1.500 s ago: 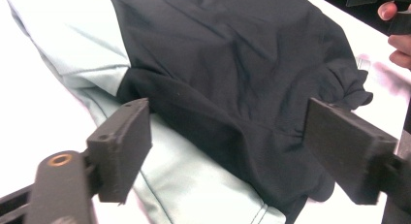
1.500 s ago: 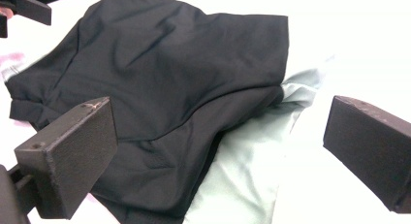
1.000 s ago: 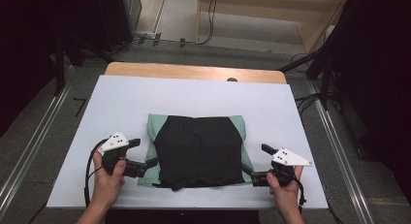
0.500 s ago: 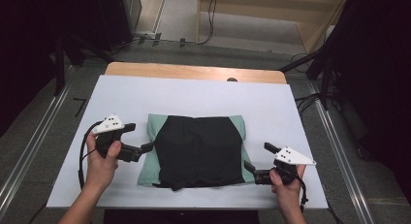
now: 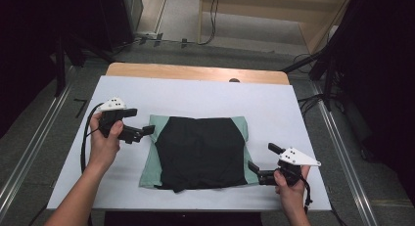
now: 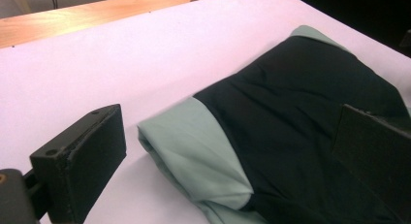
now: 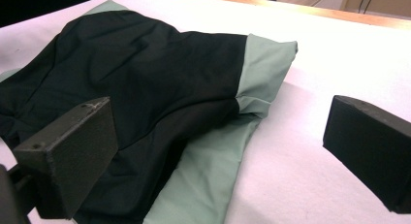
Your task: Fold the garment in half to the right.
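White sheet (image 5: 195,96) over wooden table (image 5: 195,72), grey floor beyond. Folded black-and-green garment (image 5: 200,152) centred. Left gripper (image 5: 147,131) and right gripper (image 5: 259,163) both gaping, empty.

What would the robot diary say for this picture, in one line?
scene: folded black-and-green shirt on white table | left gripper: open, at shirt's far-left corner | right gripper: open, at near-right corner | nothing gripped

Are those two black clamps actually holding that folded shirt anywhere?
No. The left gripper and right gripper both stand open beside the folded shirt, at opposite corners, with nothing between their jaws.
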`<state>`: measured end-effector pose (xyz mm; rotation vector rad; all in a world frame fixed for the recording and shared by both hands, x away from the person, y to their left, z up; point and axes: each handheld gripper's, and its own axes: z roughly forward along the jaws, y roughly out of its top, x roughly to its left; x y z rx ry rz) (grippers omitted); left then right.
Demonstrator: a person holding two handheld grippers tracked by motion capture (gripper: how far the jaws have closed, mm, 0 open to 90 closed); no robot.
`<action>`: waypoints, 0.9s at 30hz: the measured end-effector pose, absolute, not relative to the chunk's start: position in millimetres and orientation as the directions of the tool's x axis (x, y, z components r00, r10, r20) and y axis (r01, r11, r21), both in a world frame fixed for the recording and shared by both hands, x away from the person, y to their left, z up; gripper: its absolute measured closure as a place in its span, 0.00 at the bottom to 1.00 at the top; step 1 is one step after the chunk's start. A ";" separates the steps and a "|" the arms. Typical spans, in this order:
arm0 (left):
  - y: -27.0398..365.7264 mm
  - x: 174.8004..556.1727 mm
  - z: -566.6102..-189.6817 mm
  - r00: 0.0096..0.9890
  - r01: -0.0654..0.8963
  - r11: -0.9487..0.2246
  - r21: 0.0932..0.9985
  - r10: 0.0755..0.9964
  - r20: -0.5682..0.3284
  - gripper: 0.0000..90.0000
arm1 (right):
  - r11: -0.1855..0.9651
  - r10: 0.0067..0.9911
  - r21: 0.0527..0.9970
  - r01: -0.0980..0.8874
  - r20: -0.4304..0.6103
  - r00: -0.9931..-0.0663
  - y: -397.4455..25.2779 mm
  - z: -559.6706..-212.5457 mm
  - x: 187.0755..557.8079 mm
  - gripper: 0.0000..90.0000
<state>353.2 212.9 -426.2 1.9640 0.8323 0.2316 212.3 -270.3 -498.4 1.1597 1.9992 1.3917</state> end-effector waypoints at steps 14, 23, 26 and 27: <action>206.6 400.9 -451.6 0.714 0.546 -0.293 0.785 0.653 -0.253 0.00 | 0.138 0.822 0.912 0.386 0.112 -0.559 -270.3 -500.0 214.0 0.00; 199.4 423.7 -474.9 0.676 0.641 -0.293 0.710 0.653 -0.341 0.11 | 0.152 0.817 0.909 0.388 0.105 -0.567 -267.8 -500.6 213.8 0.00; 197.2 428.1 -482.0 0.660 0.674 -0.289 0.680 0.650 -0.377 0.15 | 0.152 0.817 0.909 0.388 0.105 -0.567 -267.8 -501.1 213.9 0.00; 196.0 429.2 -484.1 0.655 0.685 -0.290 0.669 0.648 -0.389 0.15 | 0.152 0.816 0.909 0.388 0.106 -0.568 -267.9 -501.2 213.8 0.00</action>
